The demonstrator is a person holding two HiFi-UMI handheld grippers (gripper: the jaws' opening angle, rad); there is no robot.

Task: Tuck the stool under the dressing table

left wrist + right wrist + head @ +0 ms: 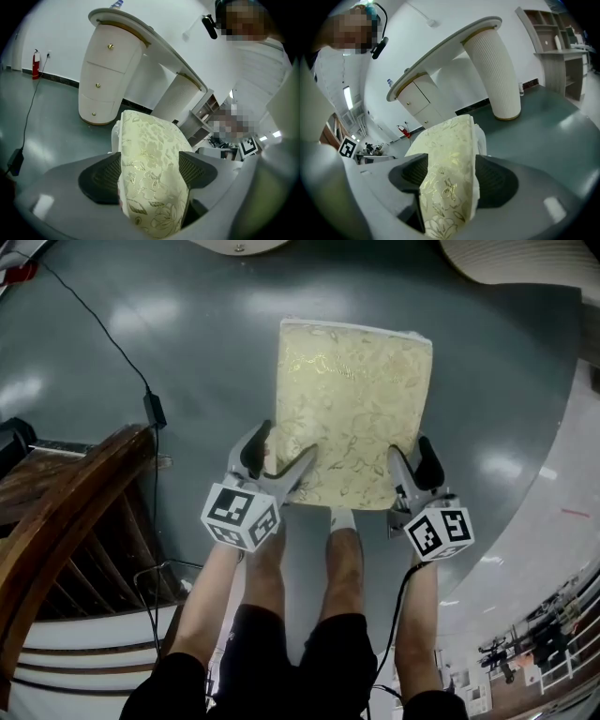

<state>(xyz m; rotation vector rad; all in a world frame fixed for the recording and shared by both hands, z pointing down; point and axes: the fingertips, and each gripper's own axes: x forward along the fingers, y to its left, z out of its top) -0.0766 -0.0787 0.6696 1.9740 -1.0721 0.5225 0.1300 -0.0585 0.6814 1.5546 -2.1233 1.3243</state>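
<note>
The stool (356, 409) has a cream cushion with a gold floral pattern and stands on the grey floor in front of me. My left gripper (284, 448) straddles its near left corner, jaws open wide, the cushion edge (150, 164) between the pads. At the near right corner, my right gripper (410, 451) stands open the same way around the cushion (450, 168). I see no firm squeeze at either gripper. The white dressing table (140, 28) stands beyond the stool, with a drawer pedestal (108, 79) and a ribbed pedestal (494, 70).
A dark wooden piece of furniture (75, 512) stands at the left. A black cable with an adapter (155, 409) lies on the floor beside it. The person's feet (342, 521) are just behind the stool. A fire extinguisher (35, 63) and shelves (562, 42) line the walls.
</note>
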